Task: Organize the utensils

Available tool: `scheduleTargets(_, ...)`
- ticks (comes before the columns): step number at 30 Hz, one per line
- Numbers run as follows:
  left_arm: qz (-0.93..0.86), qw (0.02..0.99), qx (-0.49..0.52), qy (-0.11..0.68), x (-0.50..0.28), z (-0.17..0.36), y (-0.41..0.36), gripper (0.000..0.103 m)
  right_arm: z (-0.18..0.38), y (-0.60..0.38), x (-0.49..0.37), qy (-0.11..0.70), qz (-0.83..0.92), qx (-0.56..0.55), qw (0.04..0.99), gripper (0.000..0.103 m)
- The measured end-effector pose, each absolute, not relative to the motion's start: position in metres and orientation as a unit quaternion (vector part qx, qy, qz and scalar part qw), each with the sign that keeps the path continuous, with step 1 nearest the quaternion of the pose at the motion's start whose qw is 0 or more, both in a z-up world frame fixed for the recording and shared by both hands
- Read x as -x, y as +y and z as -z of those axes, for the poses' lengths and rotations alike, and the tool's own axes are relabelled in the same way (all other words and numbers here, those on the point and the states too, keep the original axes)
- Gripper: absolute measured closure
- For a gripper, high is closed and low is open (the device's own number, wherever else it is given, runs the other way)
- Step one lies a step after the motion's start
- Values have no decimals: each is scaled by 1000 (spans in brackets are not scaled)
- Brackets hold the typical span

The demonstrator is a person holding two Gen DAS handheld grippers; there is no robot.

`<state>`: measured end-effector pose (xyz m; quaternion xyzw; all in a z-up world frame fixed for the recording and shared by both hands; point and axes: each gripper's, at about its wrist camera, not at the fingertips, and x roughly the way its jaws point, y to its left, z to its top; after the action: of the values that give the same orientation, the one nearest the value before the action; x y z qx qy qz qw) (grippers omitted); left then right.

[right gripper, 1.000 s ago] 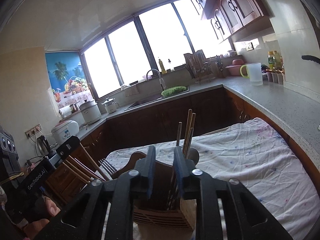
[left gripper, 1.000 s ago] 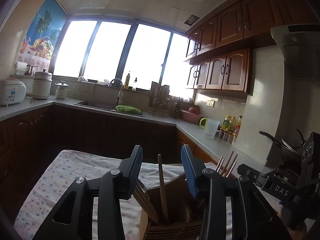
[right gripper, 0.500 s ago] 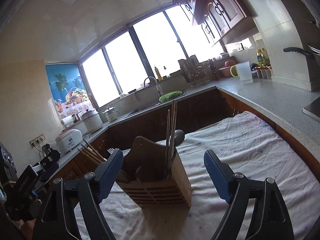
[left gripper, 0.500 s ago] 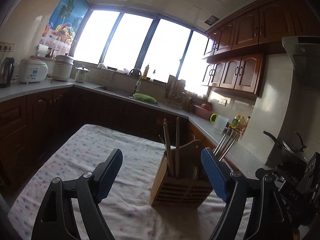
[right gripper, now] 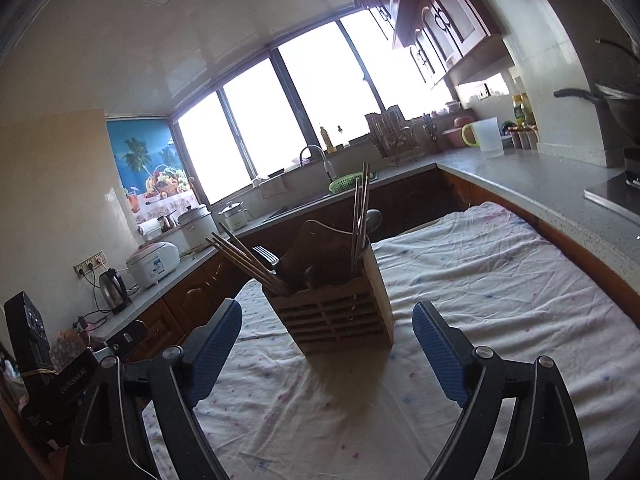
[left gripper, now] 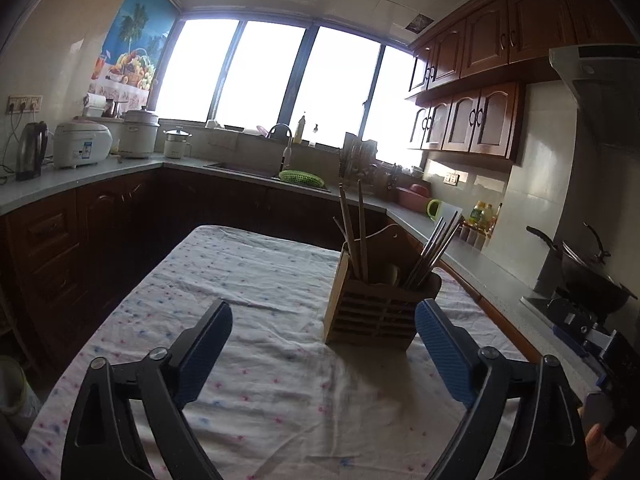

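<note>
I hold both tools above the cloth-covered table [left gripper: 248, 280] with nothing in either: the left gripper [left gripper: 323, 344] has its jaws spread wide, and the right gripper [right gripper: 327, 342] is equally wide and empty. The wooden utensil holder [left gripper: 378, 314] stands upright on the cloth, ahead of both tools and apart from them; in the right wrist view it sits between the two blue pads but beyond them, not touching. It carries two upright wooden chopsticks [left gripper: 354, 236] in one compartment, a bundle of slanted chopsticks [left gripper: 434, 252] in another, and a fork [right gripper: 266, 255] and a spoon [right gripper: 373, 218] visible from the right side. No loose utensil shows on the cloth, so I judge the sorting close to complete. The main hazard from here is contact with the tall, leaning sticks: a pad catching them on any low pass could lever the holder over. The loose, wrinkled cloth could also slide under it if a finger drags the fabric.
</note>
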<state>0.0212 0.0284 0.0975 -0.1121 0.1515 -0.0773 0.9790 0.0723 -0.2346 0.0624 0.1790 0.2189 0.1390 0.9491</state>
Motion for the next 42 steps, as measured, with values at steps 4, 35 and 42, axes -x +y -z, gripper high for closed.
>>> scheduleTargets(4, 62, 986, 78, 131, 4, -87, 18, 1, -61, -225, -39, 182, -112, -131, 968, 0)
scheduleTargets(35, 14, 987, 20, 161, 28, -53, 8, 1, -18, -207, 1, 197, -100, -62, 973, 0)
scheduleTargets(42, 13, 987, 14, 158, 30, -52, 9, 1, -18, -209, 2, 194, -103, -65, 973, 0)
